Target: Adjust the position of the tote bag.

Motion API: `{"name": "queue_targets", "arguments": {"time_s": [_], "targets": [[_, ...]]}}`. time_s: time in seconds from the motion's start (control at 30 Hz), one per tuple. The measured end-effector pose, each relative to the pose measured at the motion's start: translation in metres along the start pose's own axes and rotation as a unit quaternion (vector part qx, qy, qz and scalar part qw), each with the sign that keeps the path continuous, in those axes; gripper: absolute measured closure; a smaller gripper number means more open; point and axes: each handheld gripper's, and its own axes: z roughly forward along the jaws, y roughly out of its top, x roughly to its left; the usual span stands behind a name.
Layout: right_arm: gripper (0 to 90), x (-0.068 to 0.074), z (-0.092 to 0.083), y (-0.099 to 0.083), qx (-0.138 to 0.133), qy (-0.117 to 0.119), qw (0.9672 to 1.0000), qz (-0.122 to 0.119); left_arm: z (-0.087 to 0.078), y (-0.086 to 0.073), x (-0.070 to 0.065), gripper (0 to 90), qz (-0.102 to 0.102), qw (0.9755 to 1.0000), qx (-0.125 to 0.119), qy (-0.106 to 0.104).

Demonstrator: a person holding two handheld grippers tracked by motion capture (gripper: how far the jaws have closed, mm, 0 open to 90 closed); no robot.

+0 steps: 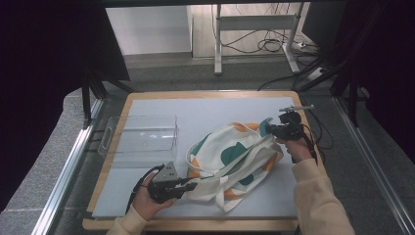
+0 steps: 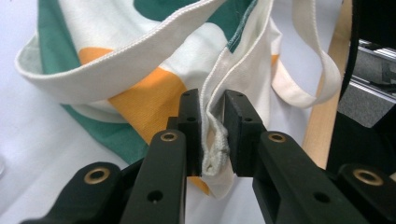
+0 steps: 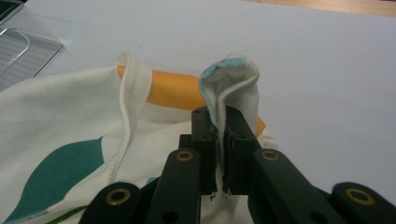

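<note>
1. Nearest the person, the left gripper (image 1: 192,185) lies low over the grey mat (image 1: 147,196), jaws clamped on a folded hem of the tote bag (image 1: 230,159); the left gripper view shows cloth pinched between both pads.
2. Mid-table, the bag lies crumpled on the mat, straps (image 2: 322,65) loose. It appears held at two opposite edges so it can be spread or opened.
3. Farther off, the right gripper (image 1: 272,129) grips the bag's far corner (image 3: 233,79), jaws nearly closed on bunched cloth, lifting it slightly.
4. At far left, a clear plastic bin (image 1: 142,139) stands apart from the bag, presumably where the bag is to go.
</note>
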Motion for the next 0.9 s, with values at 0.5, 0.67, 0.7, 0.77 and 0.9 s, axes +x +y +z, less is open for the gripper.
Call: {"name": "queue_targets", "arguments": {"time_s": [0.5,0.67,0.7,0.77,0.9], "targets": [[84.4,-0.005,-0.032,-0.027,-0.027,-0.008,0.9995,0.015,-0.002,0.017,0.02,78.7,-0.018,0.9994,0.004,0.028],[84.4,-0.005,-0.043,-0.035,-0.037,-0.012,0.999,0.023,-0.004,0.026,0.03,78.8,-0.025,0.9989,0.0,0.039],[84.4,-0.005,-0.045,-0.037,-0.037,-0.013,0.999,0.023,-0.003,0.028,0.033,78.7,-0.027,0.9988,0.001,0.04],[84.4,-0.006,-0.049,-0.042,-0.04,-0.014,0.9987,0.027,-0.001,0.031,0.037,78.8,-0.031,0.9987,0.001,0.042],[84.3,-0.007,-0.053,-0.053,-0.049,-0.013,0.998,0.037,0.002,0.037,0.044,78.8,-0.038,0.9983,0.003,0.044]]}}
